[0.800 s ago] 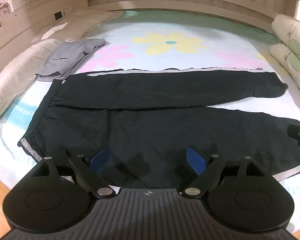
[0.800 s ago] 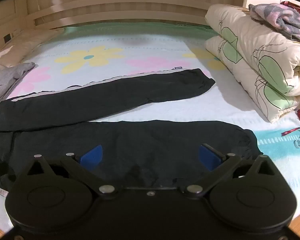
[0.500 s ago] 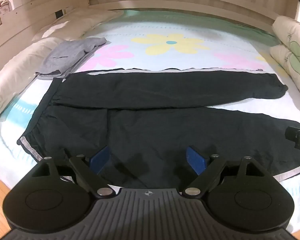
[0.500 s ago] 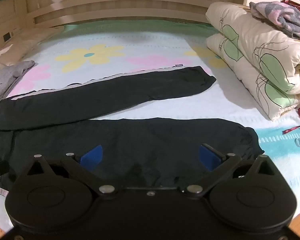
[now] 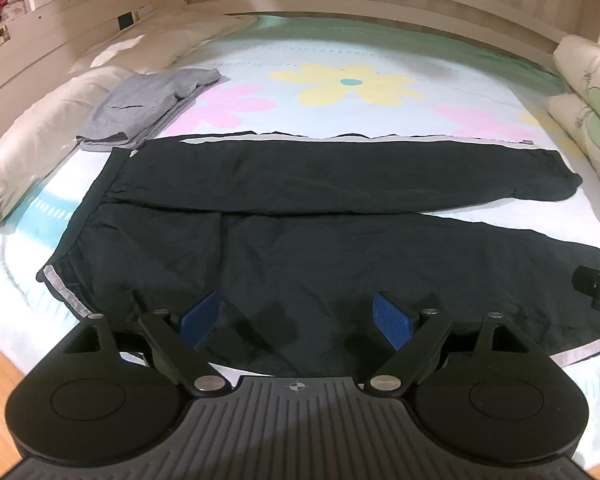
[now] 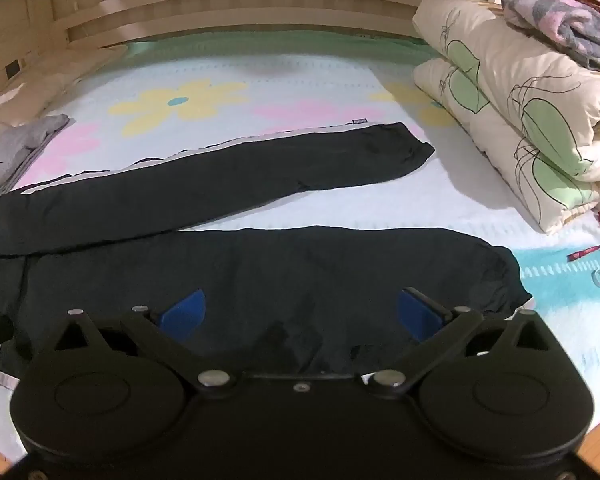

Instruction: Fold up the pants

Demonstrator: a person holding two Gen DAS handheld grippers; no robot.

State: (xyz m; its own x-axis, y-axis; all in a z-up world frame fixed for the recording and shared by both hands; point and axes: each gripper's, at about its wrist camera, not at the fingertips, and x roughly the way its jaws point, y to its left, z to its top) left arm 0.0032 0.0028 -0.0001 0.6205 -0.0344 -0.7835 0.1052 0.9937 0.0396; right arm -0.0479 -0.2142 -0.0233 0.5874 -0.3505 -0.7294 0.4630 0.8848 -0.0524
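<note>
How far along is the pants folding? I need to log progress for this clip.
Done: the black pants lie spread flat on the bed, legs apart. In hand: nothing; the left gripper and right gripper hover open over the near leg. Left: every fold.

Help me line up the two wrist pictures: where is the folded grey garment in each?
Left wrist view: grey garment sits upper left, against the pillow, just beyond the black pants waistband.
Right wrist view: grey garment at the far left edge, partly cut off.
Shared landmark: the yellow flower on the sheet.
</note>
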